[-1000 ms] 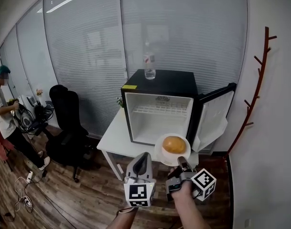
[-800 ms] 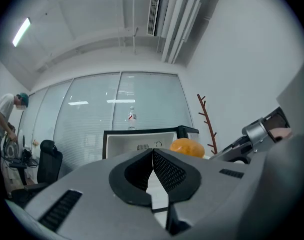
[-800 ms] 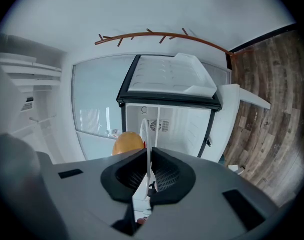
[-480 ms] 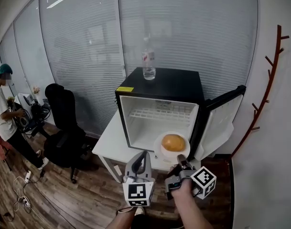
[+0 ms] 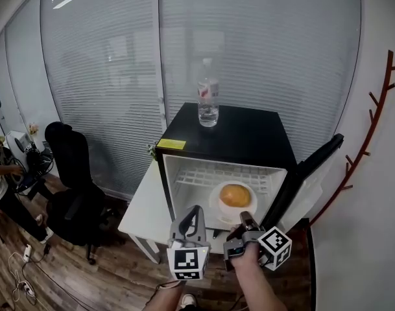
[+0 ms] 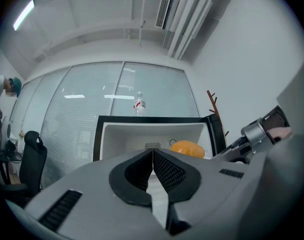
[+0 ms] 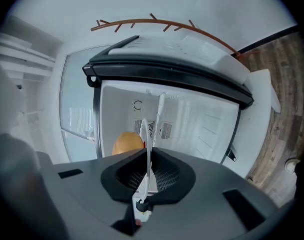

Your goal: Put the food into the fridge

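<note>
Now | R hand-held gripper (image 5: pixel 245 219) clamps plate (image 5: pixel 216 207) rim | L hand-held gripper (image 5: pixel 197 210) closed | fridge (image 5: pixel 249 135) open

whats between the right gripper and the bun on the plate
Only the white plate: the right gripper pinches its near rim, and the bun sits on it just beyond. Clearest in the head view.

The left gripper (image 6: pixel 152 154) has its two black ribbed pads pressed together, with nothing between them. Directly beyond the tips stands the fridge (image 6: pixel 124 136), black-framed and white inside, with its door (image 6: pixel 215 126) swung open to the right. A rounded orange food item (image 6: pixel 187 147) sits at the right of the opening. A bottle (image 6: pixel 138 103) stands upright on the fridge top. A black office chair (image 6: pixel 33 159) is at far left
</note>
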A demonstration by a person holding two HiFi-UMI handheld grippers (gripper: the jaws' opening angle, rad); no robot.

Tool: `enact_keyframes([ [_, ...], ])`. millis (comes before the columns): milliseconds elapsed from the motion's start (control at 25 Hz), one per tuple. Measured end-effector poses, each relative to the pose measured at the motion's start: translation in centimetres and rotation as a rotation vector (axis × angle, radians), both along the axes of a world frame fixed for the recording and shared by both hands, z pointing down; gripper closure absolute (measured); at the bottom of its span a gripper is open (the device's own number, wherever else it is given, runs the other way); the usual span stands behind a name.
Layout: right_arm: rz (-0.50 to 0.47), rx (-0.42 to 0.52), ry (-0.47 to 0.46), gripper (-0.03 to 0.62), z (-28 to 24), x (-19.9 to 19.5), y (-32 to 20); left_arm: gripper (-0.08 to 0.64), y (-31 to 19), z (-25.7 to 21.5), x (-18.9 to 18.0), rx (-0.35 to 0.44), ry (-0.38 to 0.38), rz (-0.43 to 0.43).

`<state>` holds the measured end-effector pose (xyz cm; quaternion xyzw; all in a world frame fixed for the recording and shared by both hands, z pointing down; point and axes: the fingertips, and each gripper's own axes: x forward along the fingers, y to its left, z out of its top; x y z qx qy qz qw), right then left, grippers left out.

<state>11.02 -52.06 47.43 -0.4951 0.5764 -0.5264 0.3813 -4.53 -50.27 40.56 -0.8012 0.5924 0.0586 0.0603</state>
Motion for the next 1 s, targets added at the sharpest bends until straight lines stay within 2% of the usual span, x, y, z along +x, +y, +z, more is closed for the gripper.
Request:
enact_keyframes([
  [280,0.065,-0.027,0.016,0.552,0.5,-1.1,-5.1,0.531,-5.8,0.1,-1.2,-0.005,0.002,0.059],
  [560,0.129,-0.062,0.01,0.552,1.3,-1.5,-8.0,0.531,-9.5,0.2,-1.4,-0.012,0.014,0.125],
  [1000,0.127,-0.083,-0.009,0.552,1.5,-1.5,-10.3,0.531,-11.9,1.1,-0.3,-0.036,0.017,0.127],
])
